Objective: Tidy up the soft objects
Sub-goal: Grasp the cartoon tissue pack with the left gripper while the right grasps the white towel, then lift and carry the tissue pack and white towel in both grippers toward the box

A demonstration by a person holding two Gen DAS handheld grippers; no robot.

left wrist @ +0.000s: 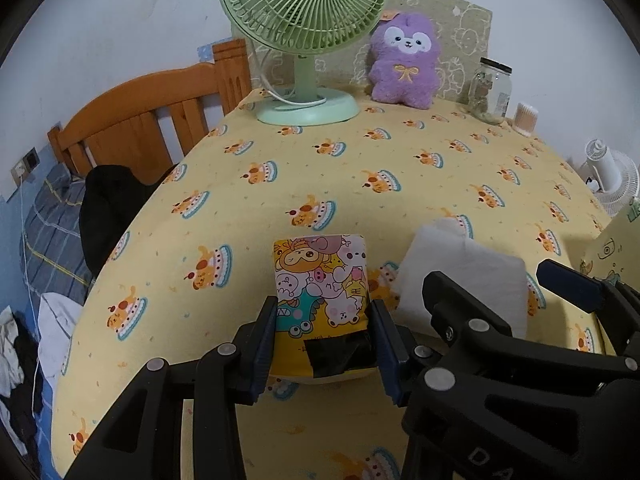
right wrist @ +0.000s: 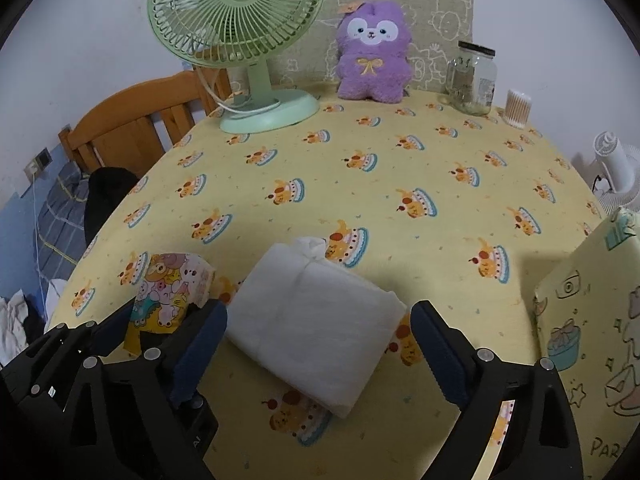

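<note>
A small tissue pack (left wrist: 320, 280) printed with cartoon animals stands on the yellow cake-print tablecloth (left wrist: 360, 184). My left gripper (left wrist: 324, 340) is shut on its lower part, one pad pressing each side. Just to its right lies a white soft pack (right wrist: 316, 320), flat on the cloth. My right gripper (right wrist: 320, 344) straddles the white pack with its jaws wide open, and a small gap shows at each pad. In the left wrist view the right gripper (left wrist: 496, 280) partly covers the white pack (left wrist: 460, 264). The cartoon pack (right wrist: 172, 284) also shows at the left of the right wrist view.
At the back of the table stand a green desk fan (right wrist: 240, 40), a purple plush toy (right wrist: 372, 52), a glass jar (right wrist: 474, 80) and a tub of cotton swabs (right wrist: 518, 108). A yellow printed cushion (right wrist: 592, 320) leans at the right. A bed with a wooden headboard (left wrist: 152, 120) lies left.
</note>
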